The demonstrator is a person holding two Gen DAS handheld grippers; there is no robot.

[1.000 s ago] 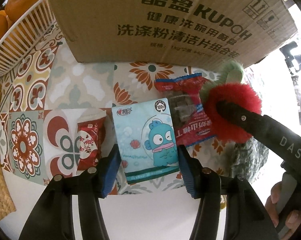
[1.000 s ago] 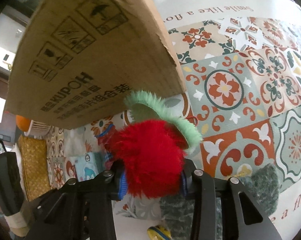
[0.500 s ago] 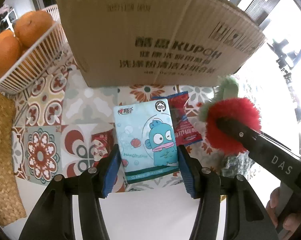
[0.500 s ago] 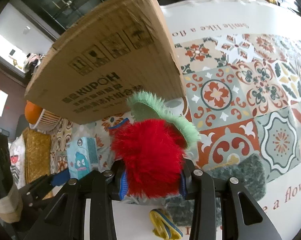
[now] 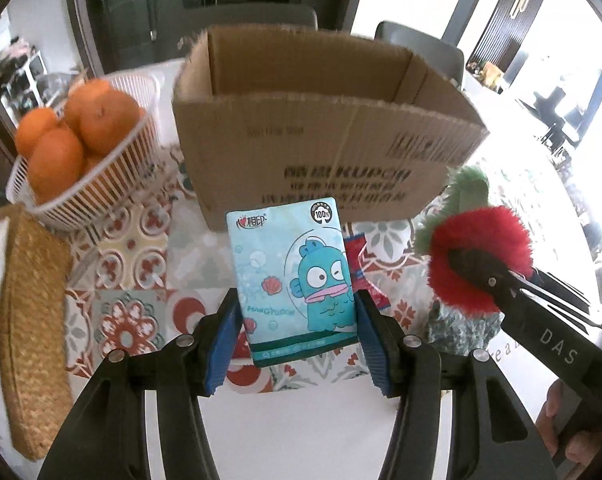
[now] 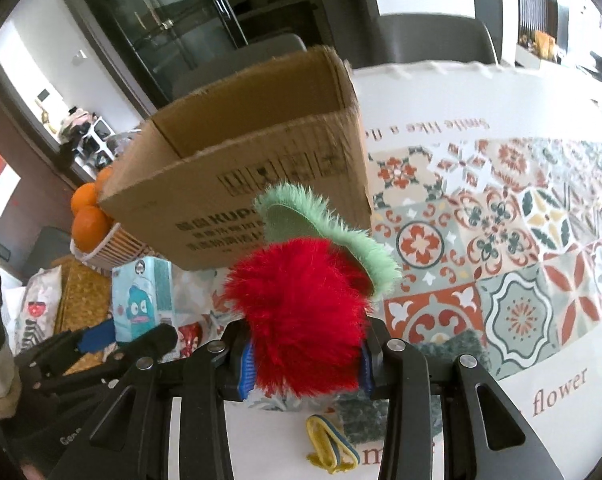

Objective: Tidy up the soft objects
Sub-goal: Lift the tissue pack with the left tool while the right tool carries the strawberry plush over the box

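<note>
My left gripper (image 5: 297,334) is shut on a light-blue tissue pack (image 5: 291,276) printed with a blue cartoon fish, held up in the air before the open cardboard box (image 5: 317,128). The same tissue pack (image 6: 143,296) shows at the left of the right wrist view. A fluffy red plush with a green leaf (image 6: 301,312) is squeezed between the blue pads of my right gripper (image 6: 305,364). That plush (image 5: 479,256) hangs right of the tissue pack, below the box rim. The cardboard box (image 6: 261,152) stands open-topped just behind both objects.
A white basket of oranges (image 5: 81,176) stands left of the box, with a woven mat (image 5: 33,320) beside it. Red snack packets (image 5: 363,268), a dark green cloth (image 6: 453,364) and a yellow-blue band (image 6: 331,448) lie on the patterned tablecloth (image 6: 501,260). A hand (image 5: 561,420) grips the right tool.
Both grippers have risen with their loads, tissue pack and red plush. The box's open top and inner walls now show; the table has dropped away below.
</note>
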